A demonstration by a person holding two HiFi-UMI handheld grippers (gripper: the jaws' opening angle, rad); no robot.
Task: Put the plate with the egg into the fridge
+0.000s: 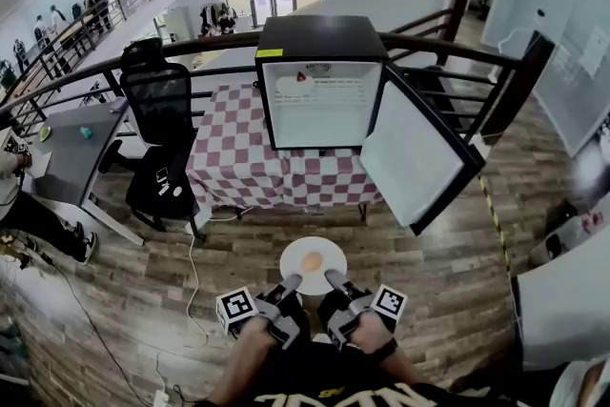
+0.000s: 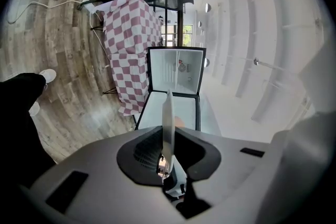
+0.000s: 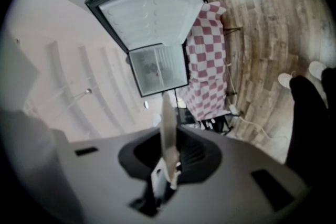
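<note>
I am holding the white plate (image 1: 330, 252) level in front of me, low in the head view and above the wooden floor (image 1: 238, 253), with the egg (image 1: 312, 262) lying near its middle. The plate is hanging in the air between the two grippers, well short of the fridge (image 1: 319, 76). The left gripper (image 1: 291, 283) is biting the near left rim and the right gripper (image 1: 335, 279) is biting the near right rim, their marker cubes (image 1: 235, 310) sticking out to either side. In the left gripper view the plate (image 2: 167, 123) is showing edge-on as a thin pale blade, and the jaws are clenching on it; in the right gripper view the same rim (image 3: 168, 128) is running between the jaws, which are likewise pinching it tight. Beyond the plate, the fridge is standing on a table draped in a red-and-white checked cloth (image 1: 238, 157), and its door (image 1: 415, 152) is swinging wide open toward my right, so the pale inside is facing me. Both gripper views are looking straight at that open fridge (image 2: 176, 71) (image 3: 157, 68). To the left of the table a black office chair (image 1: 157, 110) is sitting beside a grey desk (image 1: 81, 148), and a dark railing (image 1: 457, 48) is running behind the fridge.
</note>
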